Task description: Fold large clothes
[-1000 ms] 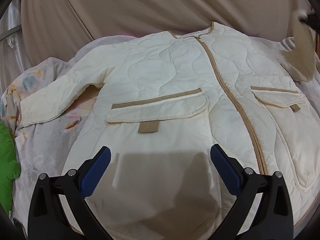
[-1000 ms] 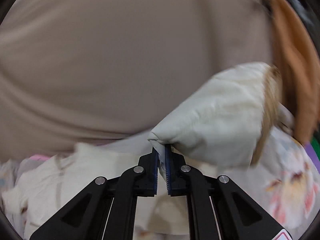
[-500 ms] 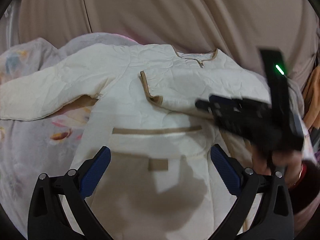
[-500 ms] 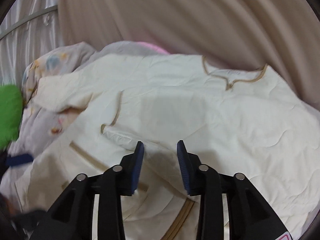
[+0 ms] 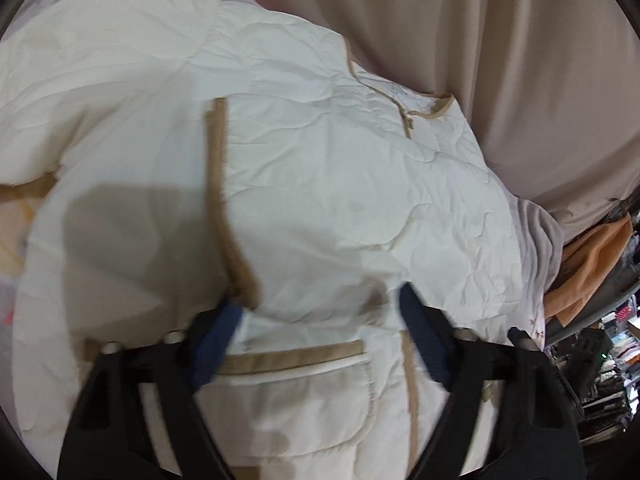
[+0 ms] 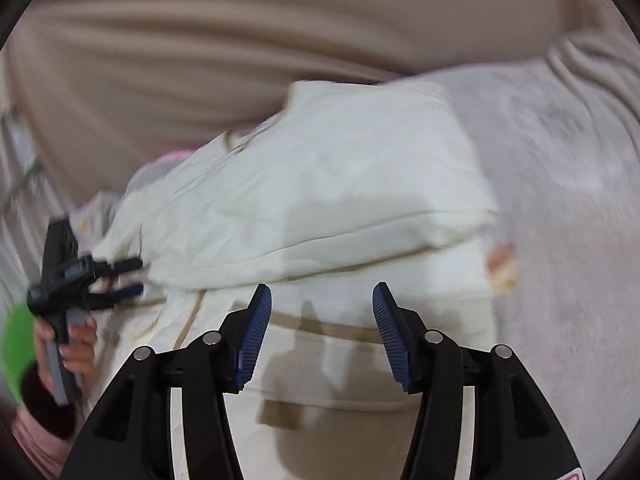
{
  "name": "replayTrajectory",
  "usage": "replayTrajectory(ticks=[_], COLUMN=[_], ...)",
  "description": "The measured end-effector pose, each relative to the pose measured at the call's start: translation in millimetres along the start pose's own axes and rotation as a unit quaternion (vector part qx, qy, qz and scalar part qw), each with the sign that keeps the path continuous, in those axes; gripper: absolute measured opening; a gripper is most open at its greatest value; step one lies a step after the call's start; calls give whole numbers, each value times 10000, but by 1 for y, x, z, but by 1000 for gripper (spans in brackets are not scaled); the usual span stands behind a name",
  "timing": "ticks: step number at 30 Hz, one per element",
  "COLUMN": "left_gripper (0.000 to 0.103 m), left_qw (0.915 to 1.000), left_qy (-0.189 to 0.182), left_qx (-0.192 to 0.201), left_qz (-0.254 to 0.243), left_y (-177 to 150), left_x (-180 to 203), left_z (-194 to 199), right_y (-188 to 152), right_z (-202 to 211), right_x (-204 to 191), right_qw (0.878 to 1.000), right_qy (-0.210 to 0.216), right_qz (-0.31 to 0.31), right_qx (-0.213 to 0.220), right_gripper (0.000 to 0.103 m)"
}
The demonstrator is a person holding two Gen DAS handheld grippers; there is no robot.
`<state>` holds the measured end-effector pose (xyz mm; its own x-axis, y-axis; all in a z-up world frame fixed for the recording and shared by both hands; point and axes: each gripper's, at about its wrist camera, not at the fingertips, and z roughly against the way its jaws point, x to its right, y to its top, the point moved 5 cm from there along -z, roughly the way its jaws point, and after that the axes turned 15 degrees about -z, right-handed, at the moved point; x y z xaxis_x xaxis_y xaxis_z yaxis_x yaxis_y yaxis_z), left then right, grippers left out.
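The jacket (image 5: 328, 200) lies spread on the bedsheet (image 6: 560, 200), directly under and ahead of both grippers. One sleeve (image 6: 340, 200) is folded across the jacket's body, just ahead of the right gripper (image 6: 322, 332). A pocket (image 5: 296, 396) lies beneath the left gripper (image 5: 320, 344), between its fingers. The neckline (image 5: 408, 108) is farther ahead, to the right. The curtain (image 5: 520, 60) hangs behind the jacket. The left gripper (image 6: 128, 278) sits at the jacket's edge, left of the right gripper.
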<state>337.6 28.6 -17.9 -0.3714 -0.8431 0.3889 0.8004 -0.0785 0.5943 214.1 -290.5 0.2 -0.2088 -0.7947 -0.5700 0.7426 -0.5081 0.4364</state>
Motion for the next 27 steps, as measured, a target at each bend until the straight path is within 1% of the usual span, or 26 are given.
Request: replayTrajectory(ticks=[1, 2, 3, 4, 6, 7, 8, 9, 10, 11, 13, 14, 15, 16, 17, 18, 19, 21, 25, 27], left_gripper=[42, 25, 11, 8, 7, 6, 6, 6, 6, 6, 6, 7, 7, 7, 7, 7, 7, 7, 9, 9], left_qw=[9999, 9998, 9996, 9991, 9962, 9938, 9905, 9881, 9860, 9845, 9828, 9833, 9852, 9879, 9900, 9907, 9902, 9878, 9869, 9866], left_qy=[-83, -86, -44, -1, 46, 72, 94, 104, 126, 259, 548, 747, 852, 960, 988, 1033, 1081, 1118, 1123, 1123], left_qx=[-24, -5, 65, 192, 625, 857, 1106, 1272, 1389, 1463, 1494, 1365, 1172, 879, 629, 491, 485, 701, 728, 760], left_qz=[-65, -157, -263, -372, -610, -706, -806, -860, -911, -933, -941, -941, -920, -844, -783, -744, -735, -831, -906, -906], left_y=[4, 11, 19, 28, 51, 61, 72, 80, 87, 91, 93, 88, 81, 70, 58, 49, 41, 35, 35, 35], left_x=[5, 9, 12, 16, 24, 28, 31, 32, 32, 27, 13, 1, -11, -24, -33, -39, -41, -39, -37, -36], left_z=[-1, -1, 3, 9, 31, 44, 60, 70, 78, 83, 77, 63, 48, 25, 5, -9, -19, -18, -16, -17], right_y=[5, 11, 17, 23, 33, 38, 44, 49, 52, 54, 56, 53, 52, 49, 45, 40, 34, 30, 30, 29], right_z=[0, -2, -5, -9, -23, -30, -38, -43, -44, -39, -16, -6, -5, -19, -39, -58, -71, -68, -43, -32], right_x=[10, 18, 23, 25, 24, 25, 24, 20, 14, 2, -18, -27, -27, -22, -13, -3, 6, 6, -15, -15], right_qw=[9997, 9990, 9983, 9975, 9955, 9939, 9918, 9905, 9902, 9913, 9922, 9896, 9890, 9933, 9972, 9989, 9985, 9988, 9991, 9961], right_qy=[59, 103, 132, 158, 214, 211, 252, 322, 432, 609, 847, 1063, 1113, 859, 493, 94, -122, -136, -308, -657], right_qz=[-233, -432, -572, -693, -922, -1079, -1241, -1323, -1317, -1165, -680, -469, -406, -399, -424, -463, -517, -464, 140, 383], right_qx=[-8, -12, -6, -2, -71, -109, -146, -163, -142, 50, 618, 848, 883, 658, 364, 71, -111, -80, 253, 453], right_gripper=[54, 54, 54, 54, 52, 46, 28, 18, 11, 10, 9, 8, 8, 8, 8, 8, 7, 7, 10, 10])
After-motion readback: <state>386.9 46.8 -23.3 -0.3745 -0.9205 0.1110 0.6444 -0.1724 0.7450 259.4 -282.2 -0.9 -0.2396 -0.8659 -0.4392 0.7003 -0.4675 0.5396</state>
